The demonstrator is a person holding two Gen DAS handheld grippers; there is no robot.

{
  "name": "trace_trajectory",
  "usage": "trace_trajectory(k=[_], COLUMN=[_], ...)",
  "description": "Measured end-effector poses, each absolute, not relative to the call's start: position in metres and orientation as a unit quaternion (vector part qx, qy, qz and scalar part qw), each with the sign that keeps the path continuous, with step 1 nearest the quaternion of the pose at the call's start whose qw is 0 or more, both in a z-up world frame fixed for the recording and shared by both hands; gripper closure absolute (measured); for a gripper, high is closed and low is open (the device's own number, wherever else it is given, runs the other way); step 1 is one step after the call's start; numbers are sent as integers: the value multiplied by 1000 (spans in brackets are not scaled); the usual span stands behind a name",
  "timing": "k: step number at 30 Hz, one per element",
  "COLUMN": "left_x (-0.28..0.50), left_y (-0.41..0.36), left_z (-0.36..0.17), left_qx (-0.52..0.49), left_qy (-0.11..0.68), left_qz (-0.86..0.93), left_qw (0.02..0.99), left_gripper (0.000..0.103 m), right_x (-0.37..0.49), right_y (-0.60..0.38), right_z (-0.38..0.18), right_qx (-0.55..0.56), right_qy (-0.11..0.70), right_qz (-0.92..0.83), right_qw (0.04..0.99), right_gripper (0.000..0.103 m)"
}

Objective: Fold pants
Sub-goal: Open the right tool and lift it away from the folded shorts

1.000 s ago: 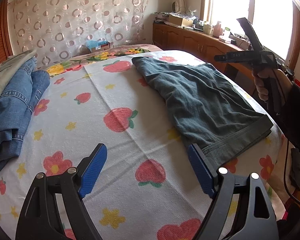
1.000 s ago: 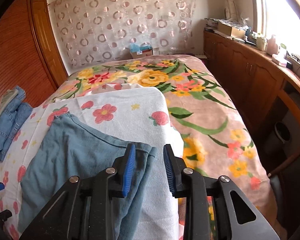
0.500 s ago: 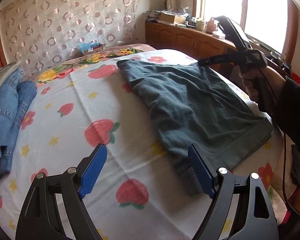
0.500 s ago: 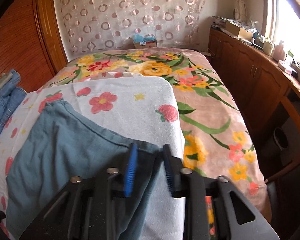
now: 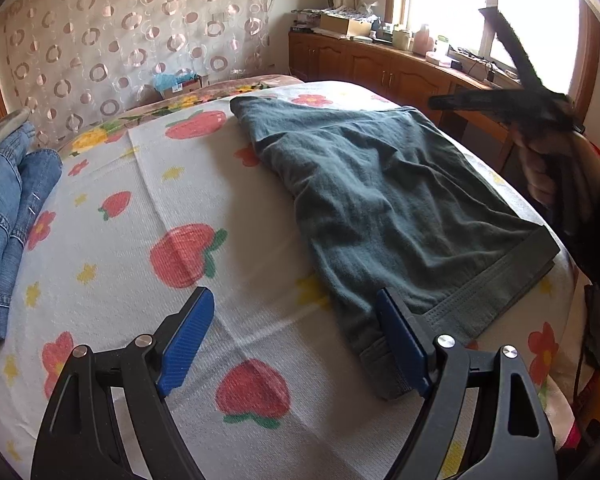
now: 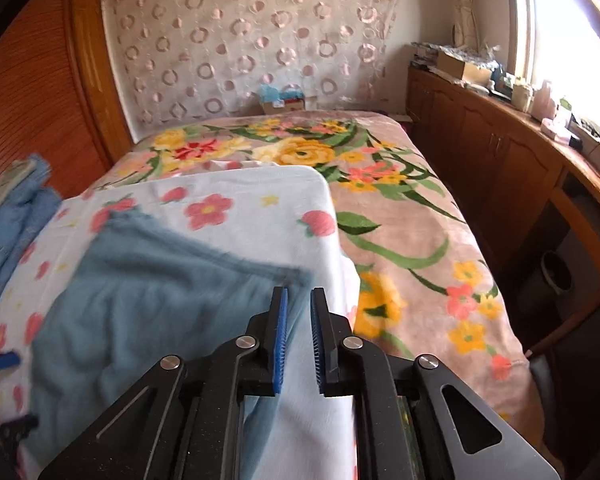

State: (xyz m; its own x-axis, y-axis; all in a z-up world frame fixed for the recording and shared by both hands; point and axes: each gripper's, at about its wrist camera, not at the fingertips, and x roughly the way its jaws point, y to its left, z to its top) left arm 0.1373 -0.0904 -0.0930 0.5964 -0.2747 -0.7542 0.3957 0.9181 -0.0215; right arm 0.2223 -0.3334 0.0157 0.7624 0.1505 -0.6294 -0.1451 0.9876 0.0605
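Jeans (image 5: 8, 216) lie piled beside the green pants (image 5: 384, 208). Left gripper (image 5: 296, 344) is spread wide; right gripper (image 6: 298, 334), jaws just opening, pinches nothing.

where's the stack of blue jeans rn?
Left wrist view: blue jeans lie at the left edge of the strawberry-print blanket, well left of the green pants.

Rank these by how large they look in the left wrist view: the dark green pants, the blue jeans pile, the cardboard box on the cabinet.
1. Dark green pants
2. Blue jeans pile, partly cut off by the frame
3. Cardboard box, far away, so its true size is unsure
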Motion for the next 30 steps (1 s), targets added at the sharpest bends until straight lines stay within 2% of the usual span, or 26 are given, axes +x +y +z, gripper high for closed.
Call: trace_trajectory(k=[3, 13, 21, 27, 28, 29, 30], left_x=[139, 139, 138, 139, 140, 140, 140], left_y=[-90, -92, -93, -93, -92, -92, -92], left_z=[-95, -95, -96, -96, -97, -97, -97], left_qx=[72, 80, 79, 77, 76, 76, 76], left_qy=[412, 408, 410, 411, 411, 411, 411], left_qz=[-186, -175, -176, -177, -177, -177, -177], left_qw=[889, 892, 891, 891, 891, 891, 891], left_gripper=[19, 19, 19, 19, 19, 19, 19], right_x=[183, 63, 33, 35, 34, 30, 25], right_y=[-328, -325, -319, -308, -308, -306, -305], right_z=[16, -4, -3, -12, -11, -8, -5], right_qx=[-10, 6, 40, 22, 18, 17, 17], right_qy=[329, 329, 332, 339, 335, 329, 321], right_qz=[87, 99, 116, 114, 114, 119, 124], right_qw=[940, 939, 935, 934, 935, 937, 939], right_gripper=[81, 81, 81, 82, 85, 97, 97])
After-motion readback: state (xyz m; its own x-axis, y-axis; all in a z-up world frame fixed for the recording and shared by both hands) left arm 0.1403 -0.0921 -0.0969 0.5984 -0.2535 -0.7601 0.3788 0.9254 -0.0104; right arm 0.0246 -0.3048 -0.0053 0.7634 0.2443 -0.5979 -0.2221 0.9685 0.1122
